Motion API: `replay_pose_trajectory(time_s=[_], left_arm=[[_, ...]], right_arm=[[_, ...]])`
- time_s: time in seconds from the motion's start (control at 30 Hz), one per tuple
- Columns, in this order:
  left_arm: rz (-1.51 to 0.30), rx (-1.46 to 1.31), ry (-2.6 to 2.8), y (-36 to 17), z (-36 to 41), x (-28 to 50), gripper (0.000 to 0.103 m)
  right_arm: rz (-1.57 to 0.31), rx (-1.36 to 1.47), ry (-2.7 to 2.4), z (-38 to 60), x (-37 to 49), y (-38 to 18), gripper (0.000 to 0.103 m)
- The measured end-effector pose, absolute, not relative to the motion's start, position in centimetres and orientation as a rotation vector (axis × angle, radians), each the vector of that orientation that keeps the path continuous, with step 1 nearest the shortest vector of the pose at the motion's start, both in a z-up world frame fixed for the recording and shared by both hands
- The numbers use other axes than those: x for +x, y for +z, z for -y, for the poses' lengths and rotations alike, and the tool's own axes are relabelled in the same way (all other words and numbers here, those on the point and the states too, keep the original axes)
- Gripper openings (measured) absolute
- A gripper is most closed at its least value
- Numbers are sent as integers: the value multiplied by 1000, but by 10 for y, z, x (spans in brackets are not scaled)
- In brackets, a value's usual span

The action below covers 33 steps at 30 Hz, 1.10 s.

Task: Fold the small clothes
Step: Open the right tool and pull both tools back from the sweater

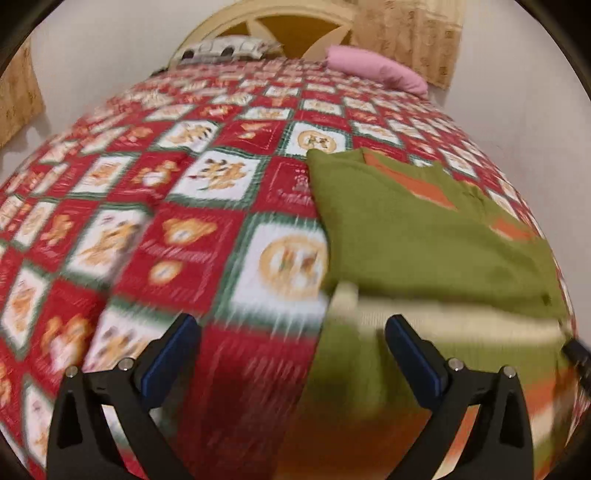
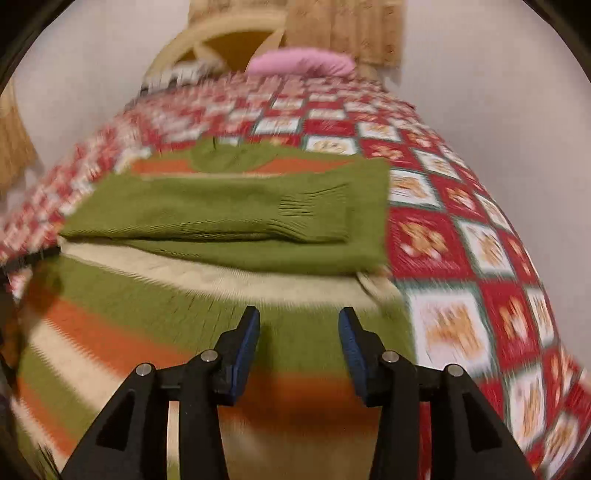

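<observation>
A small green knit sweater [image 2: 229, 221] with orange and cream stripes lies on the bed, its sleeves folded across the body. In the left wrist view the sweater [image 1: 413, 236] lies at the right. My left gripper [image 1: 293, 325] is open and empty, just above the sweater's lower left edge. My right gripper [image 2: 299, 317] is open and empty, over the striped lower part of the sweater. A black piece of the other gripper [image 1: 578, 354] shows at the right edge of the left wrist view. Both views are motion blurred.
The bed is covered by a red, white and green patchwork quilt [image 1: 192, 221], also seen in the right wrist view [image 2: 461, 229]. A pink pillow [image 1: 376, 66] and a patterned pillow [image 1: 229, 48] lie by the cream headboard [image 1: 295, 18]. White walls flank the bed.
</observation>
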<state>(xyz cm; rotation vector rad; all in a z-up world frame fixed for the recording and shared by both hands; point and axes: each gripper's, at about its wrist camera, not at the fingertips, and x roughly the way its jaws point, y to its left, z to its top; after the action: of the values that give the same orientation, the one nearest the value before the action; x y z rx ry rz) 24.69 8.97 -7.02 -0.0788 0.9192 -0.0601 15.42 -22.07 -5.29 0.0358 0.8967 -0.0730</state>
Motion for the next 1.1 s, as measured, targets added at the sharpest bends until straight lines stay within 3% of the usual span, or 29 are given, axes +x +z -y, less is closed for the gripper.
replay_pose_trajectory(time_s=[0.33, 0.83, 1.1], left_arm=[[-840, -54, -210, -55, -136, 119, 103], [-954, -102, -319, -80, -129, 31, 103], [-971, -124, -347, -81, -135, -3, 86]], right_arm=[[-852, 71, -123, 244, 18, -22, 46], [-973, 169, -63, 237, -78, -65, 46], [-1003, 229, 23, 232, -93, -72, 46]])
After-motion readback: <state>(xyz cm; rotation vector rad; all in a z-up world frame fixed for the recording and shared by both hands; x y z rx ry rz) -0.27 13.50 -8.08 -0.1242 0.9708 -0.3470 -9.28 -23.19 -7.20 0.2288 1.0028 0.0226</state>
